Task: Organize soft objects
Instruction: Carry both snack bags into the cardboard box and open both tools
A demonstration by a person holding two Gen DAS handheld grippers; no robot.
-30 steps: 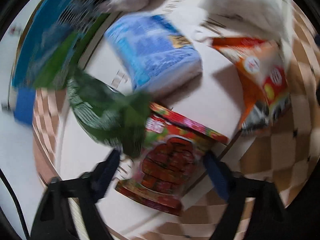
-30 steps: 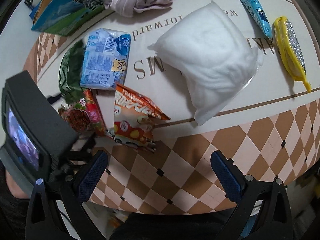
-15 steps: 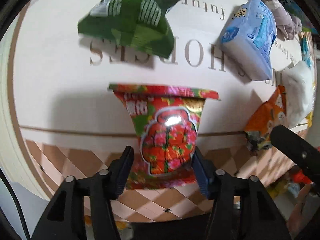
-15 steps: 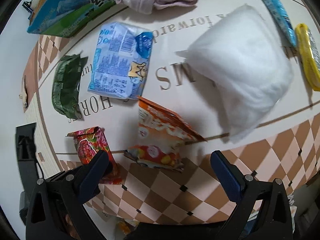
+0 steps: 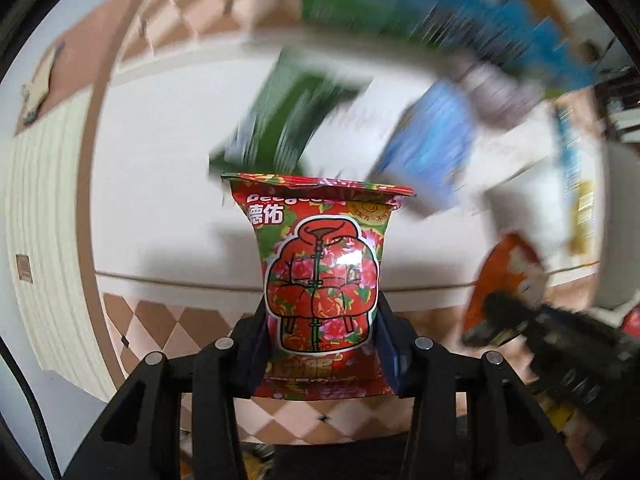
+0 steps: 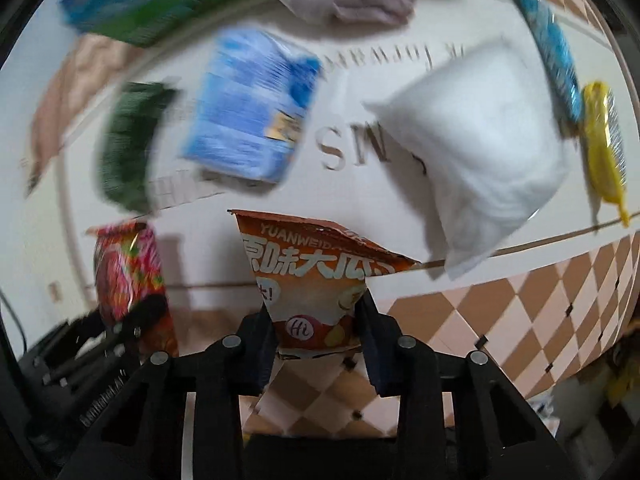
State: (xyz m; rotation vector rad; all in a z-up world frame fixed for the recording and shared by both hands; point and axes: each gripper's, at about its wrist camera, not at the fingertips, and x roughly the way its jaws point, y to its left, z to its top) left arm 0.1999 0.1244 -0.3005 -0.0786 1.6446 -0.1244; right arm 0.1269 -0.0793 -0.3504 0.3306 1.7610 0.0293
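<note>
Red floral packet (image 5: 320,280) upright, long axis vertical, clamped in left gripper (image 5: 322,344).

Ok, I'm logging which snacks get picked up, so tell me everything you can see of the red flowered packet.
The red flowered packet is a glossy foil-like pouch printed with pink flowers, green patches, white lettering and a drawing of a quilted red jacket. It stands upright, flat sealed top edge upward, its lower half pinched between the fingers of the left tool, which is shut on it. In the right wrist view it shows blurred at the left.
</note>
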